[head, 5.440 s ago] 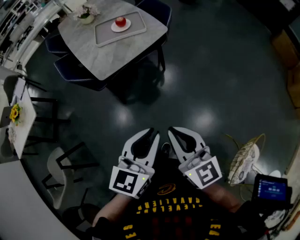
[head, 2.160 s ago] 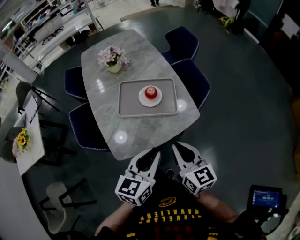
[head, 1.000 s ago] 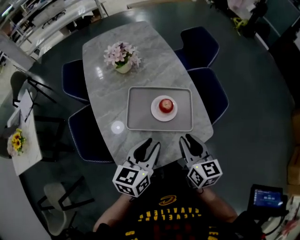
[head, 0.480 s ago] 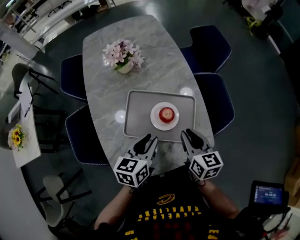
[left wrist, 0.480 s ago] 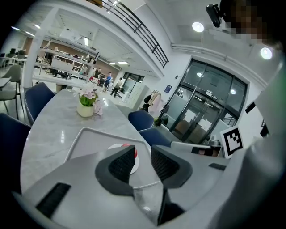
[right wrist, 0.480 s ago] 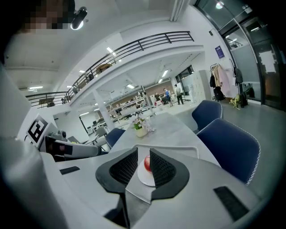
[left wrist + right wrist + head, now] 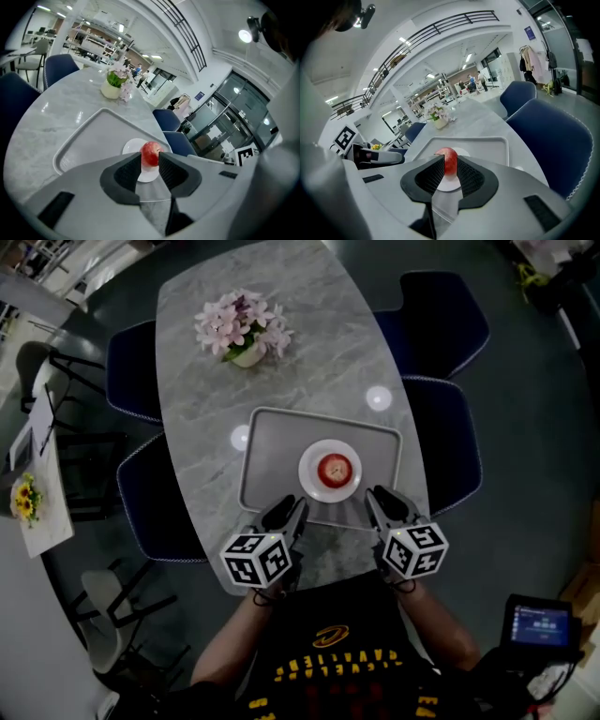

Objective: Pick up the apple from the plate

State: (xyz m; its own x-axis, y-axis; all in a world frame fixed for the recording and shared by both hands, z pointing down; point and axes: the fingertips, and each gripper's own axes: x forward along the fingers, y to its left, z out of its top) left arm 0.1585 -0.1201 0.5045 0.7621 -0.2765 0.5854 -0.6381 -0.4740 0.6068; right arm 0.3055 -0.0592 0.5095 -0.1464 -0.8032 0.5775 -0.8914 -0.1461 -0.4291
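A red apple sits on a small white plate in the right half of a grey tray on a marble table. Both grippers hover at the tray's near edge, short of the apple. My left gripper points at the apple from the front left, and my right gripper from the front right. In each gripper view the apple shows beyond a narrow gap between the dark pads. Both grippers are open only a little, with nothing held.
A vase of pink flowers stands on the table's far part. Dark blue chairs flank the table on the right and left. A side table with yellow flowers stands at the left. A lit screen is at the lower right.
I have come closer to the table. Both grippers have moved forward from the table's near end to the tray's near edge, closer to the apple. Their jaws look unchanged.
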